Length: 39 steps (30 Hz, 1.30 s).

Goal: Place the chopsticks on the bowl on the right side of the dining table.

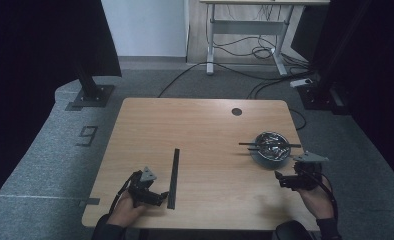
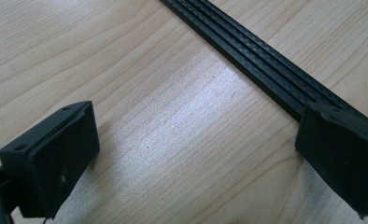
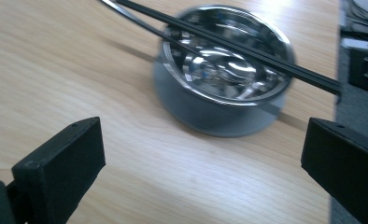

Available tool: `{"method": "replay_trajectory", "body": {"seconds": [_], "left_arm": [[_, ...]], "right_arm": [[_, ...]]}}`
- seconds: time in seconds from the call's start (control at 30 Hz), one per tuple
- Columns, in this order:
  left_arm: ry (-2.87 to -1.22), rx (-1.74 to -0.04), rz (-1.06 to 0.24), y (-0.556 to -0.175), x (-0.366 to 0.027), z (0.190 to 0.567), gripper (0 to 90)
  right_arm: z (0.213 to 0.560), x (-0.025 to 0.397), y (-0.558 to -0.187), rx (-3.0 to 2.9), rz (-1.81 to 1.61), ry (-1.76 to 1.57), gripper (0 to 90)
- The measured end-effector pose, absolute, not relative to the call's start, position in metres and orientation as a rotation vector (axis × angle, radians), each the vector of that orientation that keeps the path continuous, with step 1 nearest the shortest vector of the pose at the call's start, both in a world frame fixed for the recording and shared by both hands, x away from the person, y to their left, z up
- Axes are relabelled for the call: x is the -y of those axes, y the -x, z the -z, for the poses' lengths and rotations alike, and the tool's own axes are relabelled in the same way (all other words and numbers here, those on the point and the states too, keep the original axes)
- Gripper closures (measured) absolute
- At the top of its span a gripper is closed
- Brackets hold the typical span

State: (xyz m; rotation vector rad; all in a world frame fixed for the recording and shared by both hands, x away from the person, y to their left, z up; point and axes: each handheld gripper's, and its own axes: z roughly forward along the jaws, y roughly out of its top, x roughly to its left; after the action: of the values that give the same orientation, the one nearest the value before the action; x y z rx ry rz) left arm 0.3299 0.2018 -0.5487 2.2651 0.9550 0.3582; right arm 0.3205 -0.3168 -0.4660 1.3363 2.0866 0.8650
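Steel bowl (image 1: 270, 149) under black strips (image 1: 270, 144)

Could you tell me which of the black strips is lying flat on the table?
The long strip beside the left gripper; the others rest across the metal bowl.

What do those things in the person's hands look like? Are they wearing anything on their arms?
Each hand-held gripper, left and right, is black, with two blocky black jaws, a grey three-cornered plate on top and a black cable trailing back. The person wears dark sleeves.
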Motion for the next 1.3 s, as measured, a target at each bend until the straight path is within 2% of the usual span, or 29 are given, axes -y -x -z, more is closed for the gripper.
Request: {"method": "replay_trajectory", "body": {"seconds": [0.8,1.3], "left_arm": [[-2.264,-0.953,-0.359,-0.330,-0.202,0.549,0.0],[-2.265,-0.954,-0.360,-0.330,-0.202,0.549,0.0]], "right_arm": [[0.458,0.232,-0.340,-2.282,-0.994,-1.121,0.0],[0.491,0.190,-0.365,-2.369,-0.976,-1.043,0.0]]}}
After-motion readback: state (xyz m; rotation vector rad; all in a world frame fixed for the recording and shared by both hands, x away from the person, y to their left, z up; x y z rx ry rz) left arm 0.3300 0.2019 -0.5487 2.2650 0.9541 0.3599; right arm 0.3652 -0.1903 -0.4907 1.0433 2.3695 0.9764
